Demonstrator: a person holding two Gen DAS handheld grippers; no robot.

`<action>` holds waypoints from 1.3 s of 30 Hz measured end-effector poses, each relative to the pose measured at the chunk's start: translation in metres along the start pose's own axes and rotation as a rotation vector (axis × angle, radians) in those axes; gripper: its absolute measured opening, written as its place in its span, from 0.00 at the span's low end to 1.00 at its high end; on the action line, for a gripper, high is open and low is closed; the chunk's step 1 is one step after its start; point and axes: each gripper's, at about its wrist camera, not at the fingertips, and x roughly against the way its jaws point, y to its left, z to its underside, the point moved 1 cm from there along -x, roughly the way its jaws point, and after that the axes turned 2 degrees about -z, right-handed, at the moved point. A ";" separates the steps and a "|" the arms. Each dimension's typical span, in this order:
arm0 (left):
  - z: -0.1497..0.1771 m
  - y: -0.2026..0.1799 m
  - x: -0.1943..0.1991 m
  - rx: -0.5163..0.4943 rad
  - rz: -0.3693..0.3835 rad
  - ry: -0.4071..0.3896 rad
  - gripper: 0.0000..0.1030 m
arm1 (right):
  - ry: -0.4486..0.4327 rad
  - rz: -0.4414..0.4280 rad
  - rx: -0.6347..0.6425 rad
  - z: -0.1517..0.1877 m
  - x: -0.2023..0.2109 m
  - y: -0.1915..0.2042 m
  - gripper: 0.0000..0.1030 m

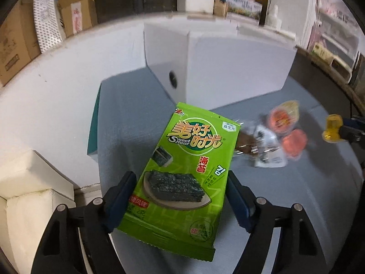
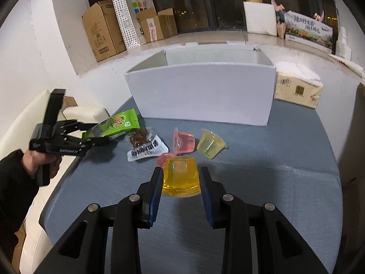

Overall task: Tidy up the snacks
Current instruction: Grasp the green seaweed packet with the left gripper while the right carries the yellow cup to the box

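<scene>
Left hand-held gripper (image 1: 180, 203) pinches the seaweed packet (image 1: 182, 173); right hand-held gripper (image 2: 181, 180) clamps the yellow jelly cup (image 2: 180, 174). Both are short of the white box (image 2: 203, 91) at twelve o'clock; other snacks (image 2: 182, 141) wait on the counter (image 2: 273, 159).

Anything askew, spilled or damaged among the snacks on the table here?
No spill or damage shows. The pink jelly cup lies tipped on its side, and the pale yellow jelly cup beside it sits tilted. The brown snack packet lies crumpled and crooked. The white box stands upright.

Black claw (image 2: 181, 178) linkages with silver rivets, blue pads (image 2: 154, 196); a dark sleeve (image 2: 13, 182).
</scene>
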 end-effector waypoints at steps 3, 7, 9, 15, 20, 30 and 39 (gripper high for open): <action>0.004 -0.016 0.026 0.042 0.012 -0.046 0.79 | -0.022 -0.018 -0.018 -0.006 0.006 0.001 0.34; -0.001 -0.033 0.052 0.168 0.007 -0.105 0.79 | -0.065 -0.005 -0.014 -0.019 0.015 0.001 0.34; -0.009 -0.045 0.061 0.198 0.024 -0.140 0.79 | -0.090 0.009 -0.023 -0.030 0.020 -0.002 0.34; -0.068 -0.080 0.067 0.119 0.014 -0.226 0.79 | -0.162 0.040 -0.010 -0.075 0.036 -0.016 0.34; -0.136 -0.079 0.049 0.119 0.004 -0.235 0.79 | -0.182 0.028 -0.058 -0.127 0.026 -0.044 0.34; -0.201 -0.048 -0.028 0.194 -0.098 -0.093 1.00 | -0.114 0.050 -0.139 -0.197 -0.042 -0.090 0.42; -0.179 -0.056 -0.015 0.132 -0.068 -0.114 1.00 | -0.111 0.083 -0.129 -0.192 -0.036 -0.093 0.96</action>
